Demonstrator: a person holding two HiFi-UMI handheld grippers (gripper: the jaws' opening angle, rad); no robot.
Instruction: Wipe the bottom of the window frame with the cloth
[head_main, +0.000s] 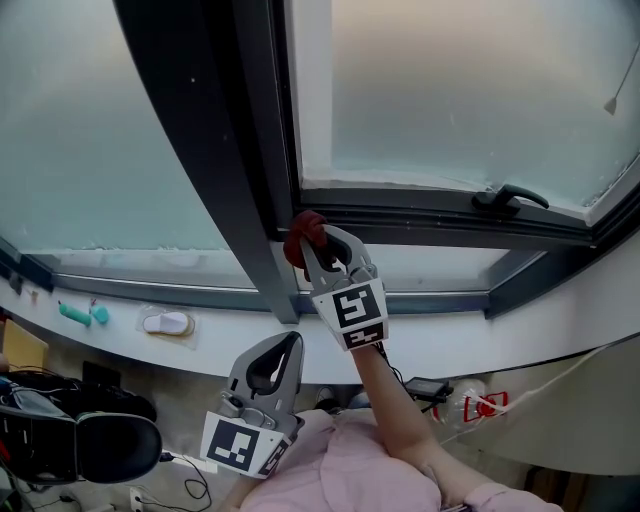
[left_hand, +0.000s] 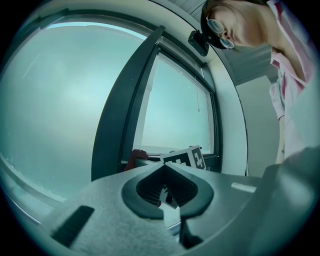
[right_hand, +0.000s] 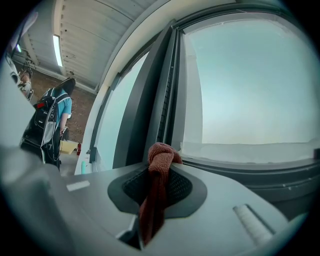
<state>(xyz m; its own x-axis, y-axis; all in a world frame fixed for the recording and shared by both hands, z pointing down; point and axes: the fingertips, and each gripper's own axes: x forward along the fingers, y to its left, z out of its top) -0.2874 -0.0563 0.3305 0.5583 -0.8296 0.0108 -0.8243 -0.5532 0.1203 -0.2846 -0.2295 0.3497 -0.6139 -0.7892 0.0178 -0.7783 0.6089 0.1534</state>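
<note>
Right gripper view: right gripper (right_hand: 161, 167) has its 2 jaws clamped on the red cloth (right_hand: 159, 154). The bunched end sticks past the tips, at the left corner of the window frame (head_main: 430, 228) bottom. The arm is stretched forward. Left gripper (head_main: 290, 345) has its jaws pressed together, empty, held low by the torso.

Between right tongs (head_main: 318, 243), cloth (head_main: 302, 234), against bottom left corner of window frame (head_main: 420, 216); left tongs (head_main: 291, 342) lower, nearer.
</note>
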